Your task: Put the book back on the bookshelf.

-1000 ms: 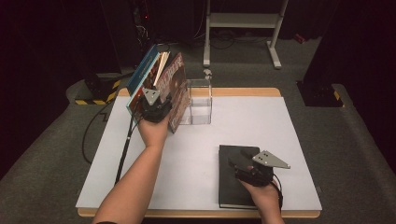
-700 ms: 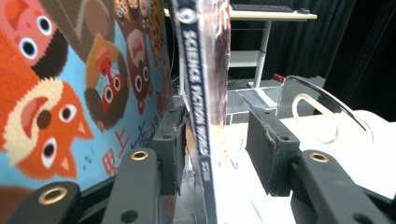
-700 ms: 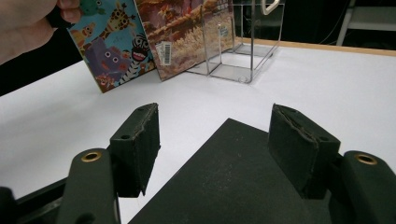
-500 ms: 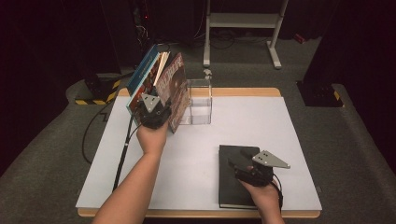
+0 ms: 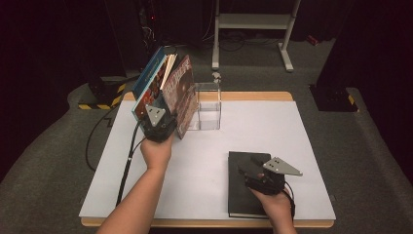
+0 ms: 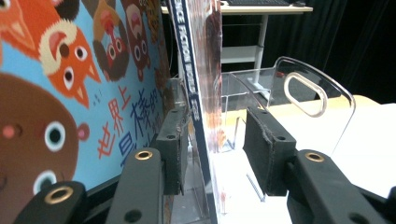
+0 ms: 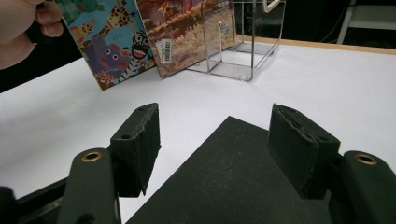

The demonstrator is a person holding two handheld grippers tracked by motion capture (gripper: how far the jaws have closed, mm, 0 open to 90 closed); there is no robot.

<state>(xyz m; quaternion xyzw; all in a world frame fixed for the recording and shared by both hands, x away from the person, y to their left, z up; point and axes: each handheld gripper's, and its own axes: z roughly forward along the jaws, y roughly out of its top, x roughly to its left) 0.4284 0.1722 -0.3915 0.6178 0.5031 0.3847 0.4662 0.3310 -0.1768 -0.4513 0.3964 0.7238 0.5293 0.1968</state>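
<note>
Currently recorded state: the left gripper (image 5: 159, 121) was positioned at the far left of the white table (image 5: 292, 136), against a row of leaning books. Its jaws stood apart, with the spine of the red-covered book (image 5: 181, 95) between them. In the left gripper view the left pad sat close against that spine (image 6: 194, 93), while the right pad stood clear of the cover; contact on the left side could not be confirmed. The animal picture book (image 6: 70, 84) leaned just beside the red-covered book, on its left in that view. Both books tilted away from the clear acrylic book stand (image 5: 207, 105), their lower edges resting at its base. The stand's curved end plate (image 6: 322, 102) carried an oval handle slot.

The right gripper (image 5: 258, 173) hovered at the near right of the table over the black book (image 5: 241, 195), which lay flat near the front edge. Its jaws were spread wide, one to each side of the book's far corner (image 7: 233, 172), gripping nothing. Whether the pads touched the cover could not be determined.
</note>
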